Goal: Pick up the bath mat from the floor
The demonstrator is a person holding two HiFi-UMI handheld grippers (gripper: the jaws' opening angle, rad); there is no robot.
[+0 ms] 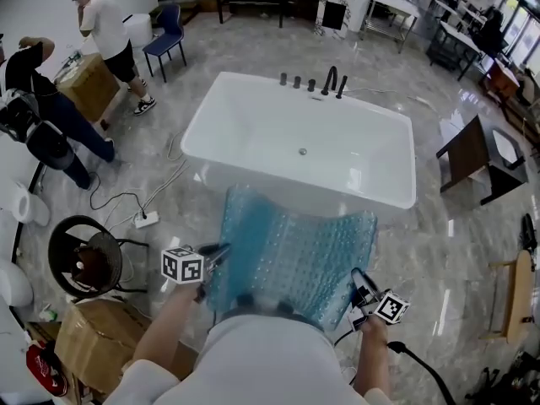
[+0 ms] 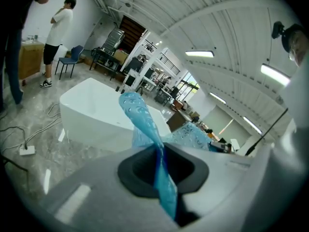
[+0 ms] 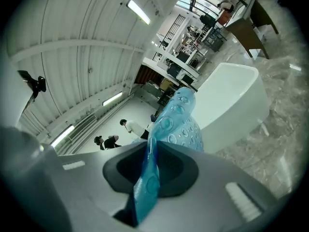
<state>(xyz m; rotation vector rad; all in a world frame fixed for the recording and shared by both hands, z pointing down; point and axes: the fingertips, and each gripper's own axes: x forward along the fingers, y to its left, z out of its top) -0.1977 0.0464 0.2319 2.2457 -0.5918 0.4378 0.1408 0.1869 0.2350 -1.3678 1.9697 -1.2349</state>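
Note:
A translucent blue bath mat [image 1: 291, 256] with suction cups hangs stretched between both grippers, lifted off the floor in front of the white bathtub [image 1: 253, 133]. My left gripper [image 1: 221, 252] is shut on the mat's near left corner; in the left gripper view the blue sheet [image 2: 145, 124] runs straight between the closed jaws. My right gripper [image 1: 361, 289] is shut on the near right corner, and the mat [image 3: 171, 124] shows pinched between its jaws. The mat's far edge curls up toward the tub's front wall.
Black taps [image 1: 329, 81] stand on the tub's far rim. A power strip with cable [image 1: 145, 219] lies on the marble floor at left, by a round black stool [image 1: 84, 260] and a cardboard box [image 1: 93, 336]. Two people [image 1: 105, 24] stand at far left; a dark chair [image 1: 468, 154] at right.

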